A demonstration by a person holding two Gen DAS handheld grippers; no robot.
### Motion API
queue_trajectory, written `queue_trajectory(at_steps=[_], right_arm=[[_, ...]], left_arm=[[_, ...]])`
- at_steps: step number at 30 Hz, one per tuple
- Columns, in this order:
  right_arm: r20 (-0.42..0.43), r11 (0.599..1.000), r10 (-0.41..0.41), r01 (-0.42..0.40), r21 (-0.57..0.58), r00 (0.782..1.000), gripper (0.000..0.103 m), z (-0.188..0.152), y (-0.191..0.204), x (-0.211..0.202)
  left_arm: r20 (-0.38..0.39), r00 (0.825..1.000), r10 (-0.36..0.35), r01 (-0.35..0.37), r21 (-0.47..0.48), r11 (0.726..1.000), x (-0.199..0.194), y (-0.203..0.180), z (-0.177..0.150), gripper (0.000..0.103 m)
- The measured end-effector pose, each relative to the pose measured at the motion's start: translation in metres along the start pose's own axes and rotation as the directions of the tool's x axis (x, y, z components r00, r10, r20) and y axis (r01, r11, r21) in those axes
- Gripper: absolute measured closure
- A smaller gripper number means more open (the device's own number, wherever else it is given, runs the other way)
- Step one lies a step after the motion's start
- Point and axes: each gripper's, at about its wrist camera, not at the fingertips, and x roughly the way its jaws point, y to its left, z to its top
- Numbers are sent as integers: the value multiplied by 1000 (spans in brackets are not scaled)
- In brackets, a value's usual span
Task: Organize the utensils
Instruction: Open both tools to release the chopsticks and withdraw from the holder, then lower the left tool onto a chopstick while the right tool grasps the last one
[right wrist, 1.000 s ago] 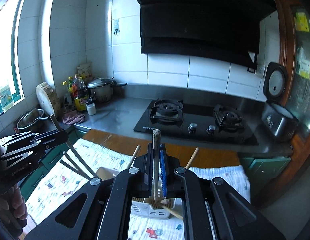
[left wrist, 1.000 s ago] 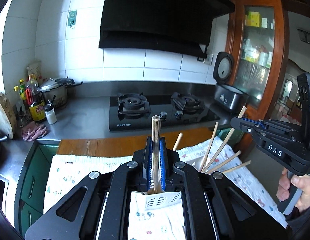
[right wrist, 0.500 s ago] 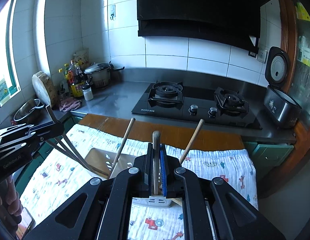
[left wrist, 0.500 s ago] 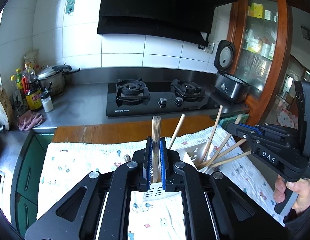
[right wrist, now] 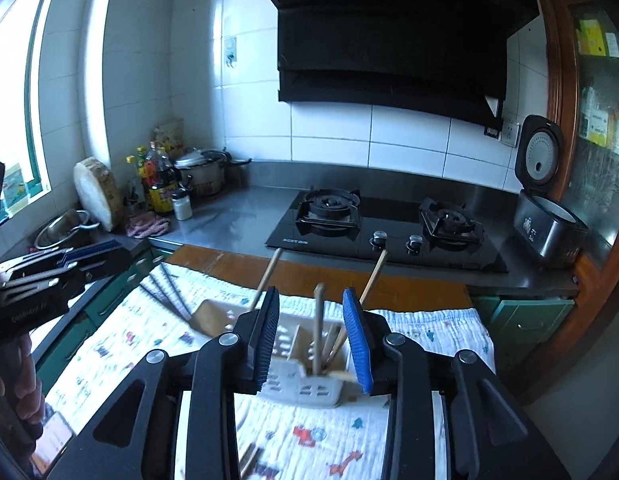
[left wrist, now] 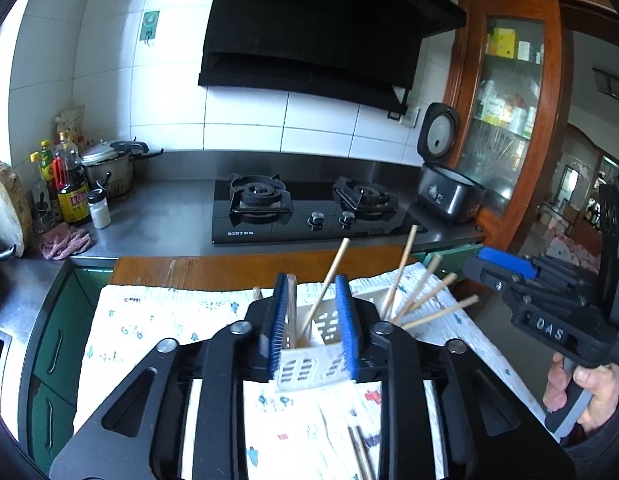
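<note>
A white slotted utensil holder [left wrist: 309,368] stands on a printed cloth [left wrist: 157,320], with several wooden chopsticks [left wrist: 425,304] and utensils leaning out of it. My left gripper [left wrist: 313,320] is open right above the holder; a wooden stick [left wrist: 290,312] stands in it beside the left pad. My right gripper [right wrist: 311,332] is open over the same holder [right wrist: 305,384]; a wooden-handled utensil [right wrist: 318,324] stands free between its jaws. The right gripper also shows in the left wrist view [left wrist: 549,300].
A gas hob [left wrist: 309,208] lies behind the wooden table edge. Bottles and a pot [left wrist: 109,168] stand back left, a rice cooker [left wrist: 445,184] back right. Loose chopsticks [left wrist: 359,456] lie on the cloth near me. A wooden spatula [right wrist: 213,316] lies left of the holder.
Both grippers came down over the holder and opened. The sticks they held now stand in the holder.
</note>
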Motion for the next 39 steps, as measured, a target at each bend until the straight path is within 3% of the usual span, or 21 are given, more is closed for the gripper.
queue_trajectory(at_steps=[6, 14, 22, 25, 32, 39], right_arm=[[-43, 998, 56, -56, -3, 998, 68, -55, 23, -34], [-174, 985, 159, -144, 97, 972, 68, -165, 59, -43], [-269, 974, 179, -132, 185, 946, 74, -242, 91, -36], [-285, 971, 174, -115, 212, 943, 78, -258, 99, -32], [-310, 969, 138, -64, 239, 941, 90, -270, 106, -20], [-344, 963, 123, -28, 269, 931, 94, -277, 106, -8]], left_arm=[[28, 1000, 5, -4, -30, 1000, -49, 2, -32, 64], [15, 1000, 13, -11, -76, 997, -97, 11, -102, 61], [-26, 999, 34, -35, -66, 997, -117, 12, -161, 59], [-42, 997, 63, -66, -58, 996, -119, 16, -180, 59], [-85, 995, 55, -59, -49, 997, -117, 20, -203, 59], [-98, 994, 48, -55, -72, 996, -117, 31, -213, 59]])
